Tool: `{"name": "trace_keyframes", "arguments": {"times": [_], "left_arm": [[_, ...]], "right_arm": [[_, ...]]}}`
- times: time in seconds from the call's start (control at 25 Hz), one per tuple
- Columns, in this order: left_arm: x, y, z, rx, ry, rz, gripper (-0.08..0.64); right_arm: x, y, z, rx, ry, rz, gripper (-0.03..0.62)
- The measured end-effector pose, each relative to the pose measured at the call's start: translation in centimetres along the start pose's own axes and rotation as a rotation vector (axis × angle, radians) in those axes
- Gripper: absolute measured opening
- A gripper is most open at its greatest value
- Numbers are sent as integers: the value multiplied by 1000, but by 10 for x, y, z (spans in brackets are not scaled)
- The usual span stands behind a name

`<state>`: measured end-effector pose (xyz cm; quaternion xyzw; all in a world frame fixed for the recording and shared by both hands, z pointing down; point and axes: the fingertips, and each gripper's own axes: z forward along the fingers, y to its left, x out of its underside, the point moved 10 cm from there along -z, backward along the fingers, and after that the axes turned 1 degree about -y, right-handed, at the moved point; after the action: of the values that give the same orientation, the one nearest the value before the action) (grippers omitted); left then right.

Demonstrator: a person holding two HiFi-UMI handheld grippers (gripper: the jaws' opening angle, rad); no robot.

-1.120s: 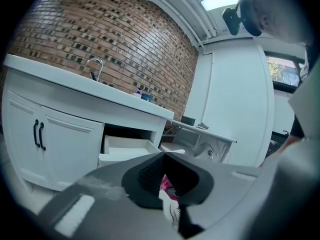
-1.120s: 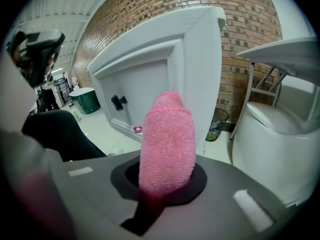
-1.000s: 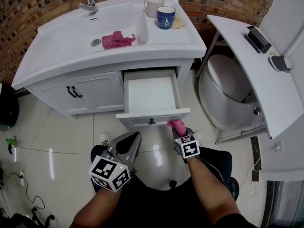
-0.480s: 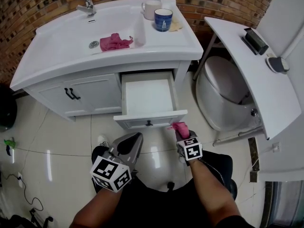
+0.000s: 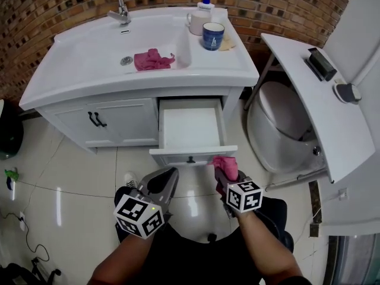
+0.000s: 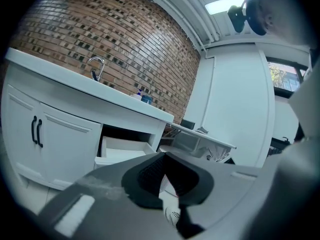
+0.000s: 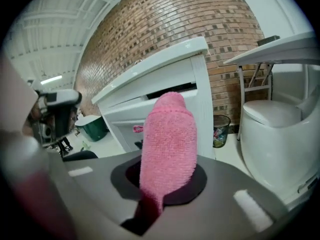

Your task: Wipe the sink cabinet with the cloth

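Since 0.5 s ago: right gripper (image 5: pixel 223 177) sits slightly lower in the head view and still clamps the cloth (image 5: pixel 224 162). Left gripper (image 5: pixel 161 184) unchanged.

Right gripper: jaws closed on the pink cloth (image 7: pixel 167 139), which stands up out of them as a folded wad. It is just in front of the drawer front (image 5: pixel 193 157), near its right end; contact cannot be judged.

Left gripper (image 6: pixel 167 184): jaws together, nothing between them. Held low over the floor, left of the right gripper.

Drawer (image 5: pixel 191 126): pulled out of the sink cabinet (image 5: pixel 119 123), interior bare white.

Second cloth (image 5: pixel 152 59), also pink, lies crumpled in the basin (image 5: pixel 89 52) beside the drain. Blue mug (image 5: pixel 212 35) and white mug (image 5: pixel 199 21) stand on the countertop's right rear.
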<state>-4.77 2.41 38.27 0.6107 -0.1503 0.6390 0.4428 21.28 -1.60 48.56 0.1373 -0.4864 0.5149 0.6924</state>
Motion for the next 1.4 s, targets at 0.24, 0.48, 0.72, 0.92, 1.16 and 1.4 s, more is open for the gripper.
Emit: {"name": "trace_keyframes", "arguments": {"times": [0.24, 0.48, 0.72, 0.92, 1.16, 1.4], "left_arm": [[-14, -1, -15, -9, -14, -24, 6], [-39, -15, -50, -15, -74, 61, 6], [-60, -36, -88, 17, -124, 98, 6], [-57, -44, -109, -6, -121, 141, 6], [-60, -51, -125, -16, -138, 142, 6], [-69, -57, -132, -7, -174, 156, 6]], "right_arm": [[-36, 33, -37, -90, -74, 88, 34], [-71, 80, -87, -163, -179, 12, 34], [-100, 119, -139, -197, -265, -130, 34], [-94, 129, -167, -177, -293, -155, 34], [-79, 144, -202, -175, -344, -164, 34], [-83, 148, -213, -169, -389, -236, 34]]}}
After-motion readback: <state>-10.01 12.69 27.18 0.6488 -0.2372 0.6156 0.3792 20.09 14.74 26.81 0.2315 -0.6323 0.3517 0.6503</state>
